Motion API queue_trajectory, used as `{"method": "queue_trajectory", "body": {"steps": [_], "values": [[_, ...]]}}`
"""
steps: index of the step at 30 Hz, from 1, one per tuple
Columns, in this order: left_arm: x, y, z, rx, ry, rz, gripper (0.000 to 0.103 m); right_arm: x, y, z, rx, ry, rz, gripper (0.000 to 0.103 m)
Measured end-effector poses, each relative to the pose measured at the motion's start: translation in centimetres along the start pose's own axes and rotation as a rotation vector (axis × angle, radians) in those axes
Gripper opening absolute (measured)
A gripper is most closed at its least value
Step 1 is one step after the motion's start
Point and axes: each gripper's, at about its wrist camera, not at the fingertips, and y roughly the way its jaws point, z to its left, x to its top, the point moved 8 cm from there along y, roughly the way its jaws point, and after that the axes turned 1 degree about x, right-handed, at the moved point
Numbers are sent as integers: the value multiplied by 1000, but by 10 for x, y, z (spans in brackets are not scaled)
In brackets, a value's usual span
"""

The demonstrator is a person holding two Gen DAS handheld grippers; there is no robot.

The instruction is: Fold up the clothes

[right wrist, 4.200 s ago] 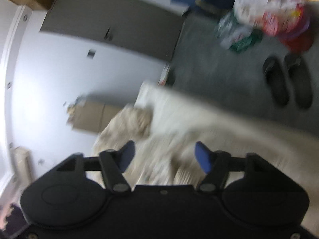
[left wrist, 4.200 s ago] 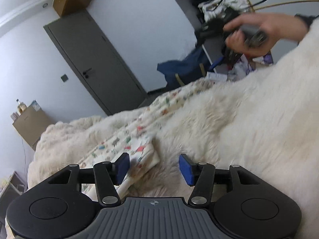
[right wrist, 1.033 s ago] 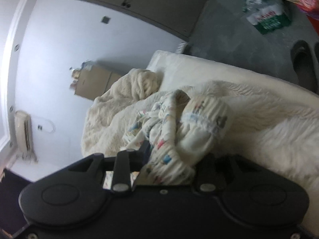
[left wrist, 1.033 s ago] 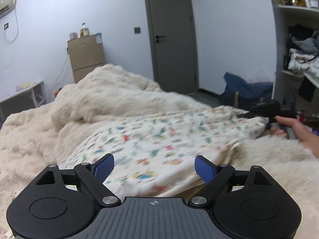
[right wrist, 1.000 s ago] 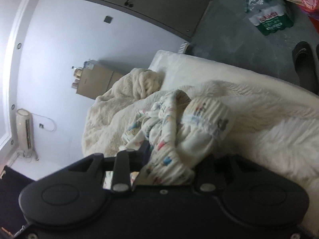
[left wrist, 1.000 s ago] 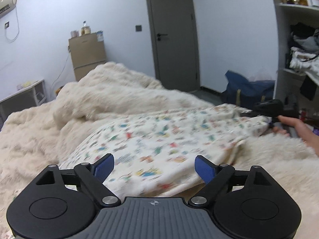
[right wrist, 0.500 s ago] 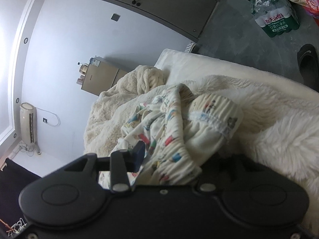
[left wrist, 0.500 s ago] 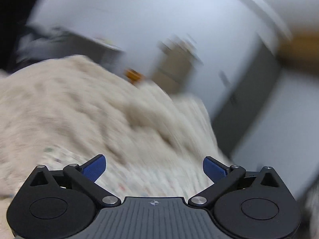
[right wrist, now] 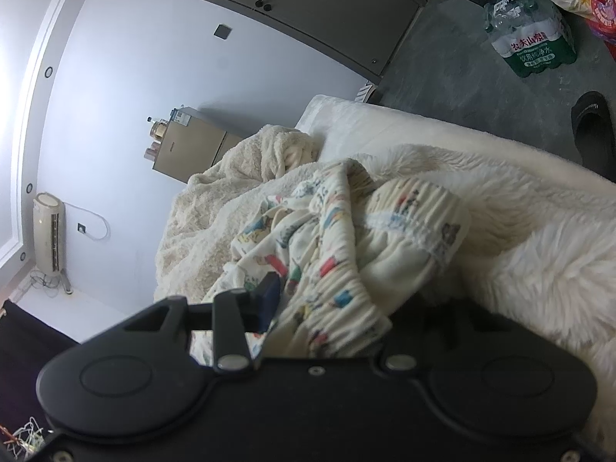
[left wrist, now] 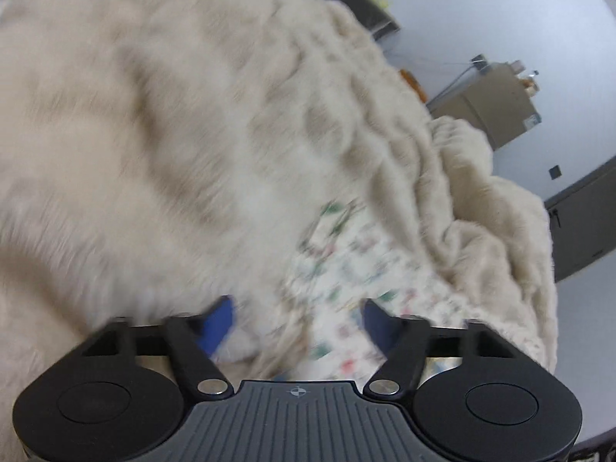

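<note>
A cream garment with small coloured prints (right wrist: 327, 238) lies bunched on a fluffy cream blanket (right wrist: 539, 254). My right gripper (right wrist: 338, 304) is shut on its ribbed waistband. The left pad (right wrist: 269, 296) shows and the cloth hides the right finger. The left wrist view is blurred. There my left gripper (left wrist: 296, 321) hangs low over another part of the garment (left wrist: 346, 261), at its edge against the blanket (left wrist: 154, 134). Its jaws are closing, with the blue pads still apart. The garment's edge lies between them and I see no pad pressing on it.
A brown cabinet (right wrist: 192, 146) with bottles on top stands by the wall behind the bed, also seen as the cabinet (left wrist: 496, 104). A grey door (right wrist: 288, 4), a pack of water bottles (right wrist: 531, 46) and a black slipper (right wrist: 593, 131) are past the bed's edge. A white standing unit (right wrist: 48, 227) sits at the left.
My left gripper swung down and rolled, from looking across the bed to hanging close over the garment. Its jaws widened, then narrowed. The right gripper kept its hold and barely moved.
</note>
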Motion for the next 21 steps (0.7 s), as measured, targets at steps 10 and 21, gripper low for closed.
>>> {"method": "queue_trajectory", "body": {"steps": [10,21], "values": [[-20,12,-19,-99,91,62,10,-2,1,2,-15,-17,-2,43],[4,-1,-20,149,188,39,35,-2,1,1,-10,-6,-2,43]]}}
